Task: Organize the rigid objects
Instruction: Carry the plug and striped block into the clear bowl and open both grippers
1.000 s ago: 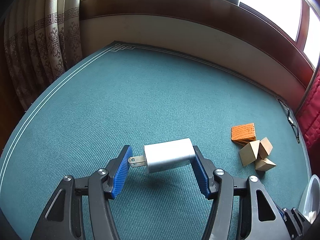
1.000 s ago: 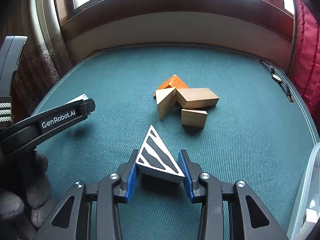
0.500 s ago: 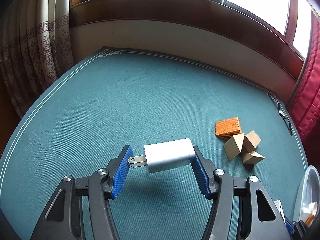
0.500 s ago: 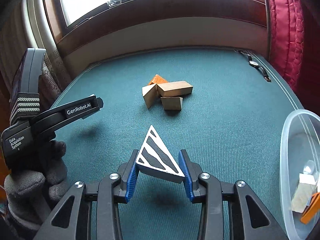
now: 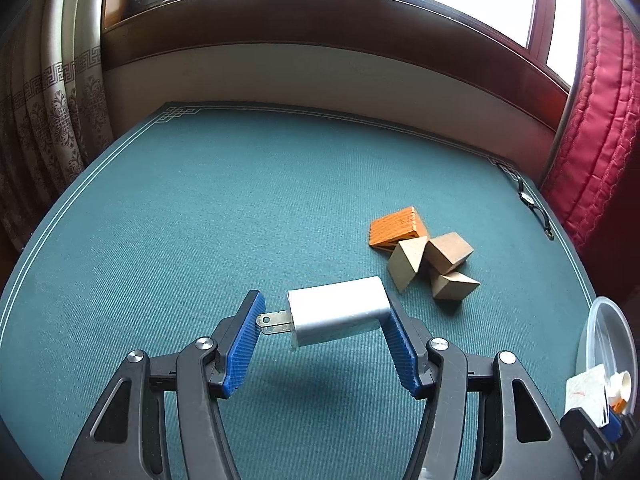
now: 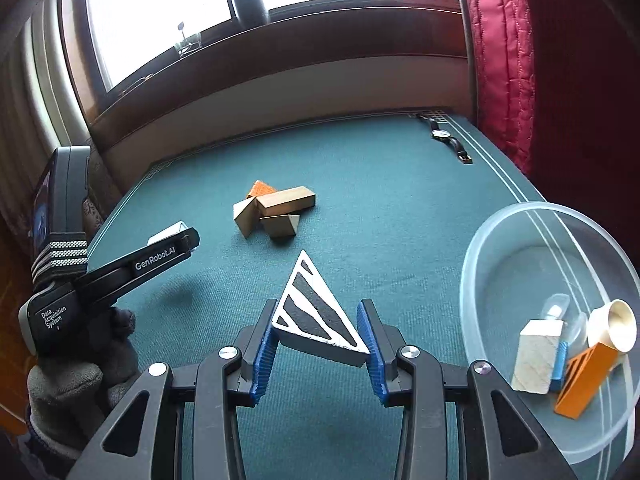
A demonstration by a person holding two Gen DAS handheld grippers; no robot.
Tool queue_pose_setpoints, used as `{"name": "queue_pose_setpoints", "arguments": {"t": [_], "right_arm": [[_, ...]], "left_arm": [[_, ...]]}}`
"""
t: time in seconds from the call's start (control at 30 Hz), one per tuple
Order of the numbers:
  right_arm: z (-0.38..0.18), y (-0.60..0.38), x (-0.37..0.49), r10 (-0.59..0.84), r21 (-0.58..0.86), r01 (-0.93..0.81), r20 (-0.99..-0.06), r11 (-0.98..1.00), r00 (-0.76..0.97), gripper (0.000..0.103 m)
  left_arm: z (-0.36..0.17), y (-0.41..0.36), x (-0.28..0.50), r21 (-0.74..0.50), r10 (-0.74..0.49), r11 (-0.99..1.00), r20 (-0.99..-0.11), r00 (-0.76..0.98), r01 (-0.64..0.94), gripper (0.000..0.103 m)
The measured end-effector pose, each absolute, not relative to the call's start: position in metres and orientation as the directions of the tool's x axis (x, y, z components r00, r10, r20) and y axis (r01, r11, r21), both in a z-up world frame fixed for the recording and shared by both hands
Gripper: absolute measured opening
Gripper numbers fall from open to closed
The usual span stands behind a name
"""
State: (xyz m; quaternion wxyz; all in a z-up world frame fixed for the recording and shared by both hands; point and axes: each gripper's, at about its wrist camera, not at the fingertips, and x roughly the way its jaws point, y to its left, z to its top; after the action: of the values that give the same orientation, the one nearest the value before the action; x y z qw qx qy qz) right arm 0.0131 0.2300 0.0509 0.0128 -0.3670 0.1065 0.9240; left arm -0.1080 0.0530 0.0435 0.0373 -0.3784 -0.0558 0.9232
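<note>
Far left in the right wrist view: gloved hand (image 6: 76,376) holds the left claw (image 5: 324,340), its body lettered "GenRobot.AI" and "Data Acquisition System". That claw is clenched on a white plug adapter (image 5: 338,316), prongs against the left pad, held clear above the green bench (image 5: 200,208). Mid-bench: orange ridged block (image 5: 394,226) touching three plain wooden blocks (image 5: 432,262). Right claw (image 6: 320,344) grips a black-and-white striped triangle (image 6: 316,314), off the bench. Far right edge: wristwatch (image 6: 446,138). Near right: clear bowl (image 6: 508,240) holding a pale block, an orange piece and a white cup; other contents unclear.
</note>
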Motion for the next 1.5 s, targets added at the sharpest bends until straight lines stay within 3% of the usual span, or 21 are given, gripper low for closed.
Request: {"name": "queue_pose_setpoints", "arguments": {"t": [0.63,1.0,1.07,1.1,1.13,1.5], "right_arm": [[0.067,0.333,0.044,0.216,0.197,-0.432,-0.644,-0.880,-0.734,0.041],[0.060,0.364,0.044,0.302,0.169,-0.515,-0.644,-0.840,-0.703,0.042],[0.060,0.368,0.044,0.314,0.167,-0.526,-0.640,-0.834,-0.701,0.053],[0.060,0.369,0.047,0.325,0.171,-0.534,-0.630,-0.828,-0.706,0.064],[0.061,0.370,0.049,0.338,0.170,-0.542,-0.620,-0.823,-0.708,0.067],[0.067,0.377,0.072,0.396,0.106,-0.557,-0.596,-0.823,-0.698,0.067]], "left_arm": [[0.043,0.084,-0.091,-0.104,0.164,-0.986,-0.693,-0.702,-0.128,0.060],[0.042,0.100,-0.082,-0.088,0.190,-0.980,-0.691,-0.697,-0.180,0.060],[0.042,0.102,-0.080,-0.089,0.197,-0.978,-0.690,-0.696,-0.189,0.060],[0.042,0.103,-0.079,-0.090,0.201,-0.977,-0.690,-0.695,-0.194,0.060],[0.042,0.104,-0.078,-0.090,0.205,-0.976,-0.689,-0.695,-0.199,0.060],[0.049,0.127,-0.061,-0.098,0.278,-0.951,-0.679,-0.679,-0.292,0.060]]}}
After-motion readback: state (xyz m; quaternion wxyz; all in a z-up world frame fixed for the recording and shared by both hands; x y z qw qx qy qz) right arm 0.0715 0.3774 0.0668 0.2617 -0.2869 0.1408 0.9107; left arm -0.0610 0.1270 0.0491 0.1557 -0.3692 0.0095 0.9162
